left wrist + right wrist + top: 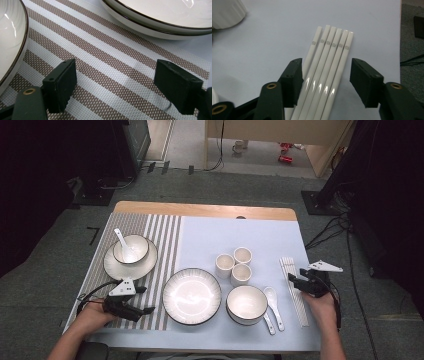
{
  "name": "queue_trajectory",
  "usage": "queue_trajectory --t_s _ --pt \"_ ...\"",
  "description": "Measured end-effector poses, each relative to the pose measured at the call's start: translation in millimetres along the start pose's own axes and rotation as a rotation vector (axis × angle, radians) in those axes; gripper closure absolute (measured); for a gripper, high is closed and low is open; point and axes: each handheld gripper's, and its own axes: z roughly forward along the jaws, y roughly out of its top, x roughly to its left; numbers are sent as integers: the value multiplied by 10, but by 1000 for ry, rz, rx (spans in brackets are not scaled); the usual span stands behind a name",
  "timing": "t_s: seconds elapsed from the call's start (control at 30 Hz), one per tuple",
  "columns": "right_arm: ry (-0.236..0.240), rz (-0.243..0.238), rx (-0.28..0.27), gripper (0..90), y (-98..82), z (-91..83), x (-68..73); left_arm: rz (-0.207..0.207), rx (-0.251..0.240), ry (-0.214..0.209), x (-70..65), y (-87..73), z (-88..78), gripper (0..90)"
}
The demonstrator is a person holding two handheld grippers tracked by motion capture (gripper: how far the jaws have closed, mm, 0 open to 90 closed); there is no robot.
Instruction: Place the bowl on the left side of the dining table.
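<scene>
The right gripper view showed the right gripper (325, 82) with jaws apart astride white chopsticks (329, 62), not pinching them, at the blue mat's (210, 240) right edge. The left gripper (113, 85) hung spread above the striped mat (112, 65).

This looks like a lab or studio set up for recording, not a home dining room. A small wooden table (202, 210) stands alone on grey carpet (45, 285), and everything else is arranged around it. Dark equipment stands (95, 195) flank the table on both sides, and black cables (325, 232) trail across the carpet to its right. Beyond the table's far edge a pale floor strip holds a red can (285, 159) beside a wooden partition (280, 130). On the table, a striped placemat (162, 237) and white crockery (191, 296) are laid out in neat order, like a staged place setting.
</scene>
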Motion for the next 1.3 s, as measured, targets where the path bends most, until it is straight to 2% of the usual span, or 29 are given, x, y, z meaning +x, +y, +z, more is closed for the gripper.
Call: queue_trajectory --t_s 0.17,0.23,0.47,0.6,0.83,1.17,1.3 --pt "-15 25 -3 571 -19 -45 -46 29 7 32 -46 -2 15 184" --pt "-19 37 -5 604 -26 -52 -61 27 5 31 -44 -2 15 184" --pt "-40 33 -1 725 -57 -61 -66 27 5 30 -42 -3 14 185" --pt "-34 41 22 744 -64 -42 -61 30 7 34 -49 -3 16 185" --pt "-30 76 30 773 -67 -40 -72 32 8 35 -50 -3 16 184" --pt "-38 90 48 788 -75 -34 -84 35 8 38 -53 -3 18 184" --pt "-56 73 62 786 -86 -26 -81 35 9 37 -52 -3 17 185"
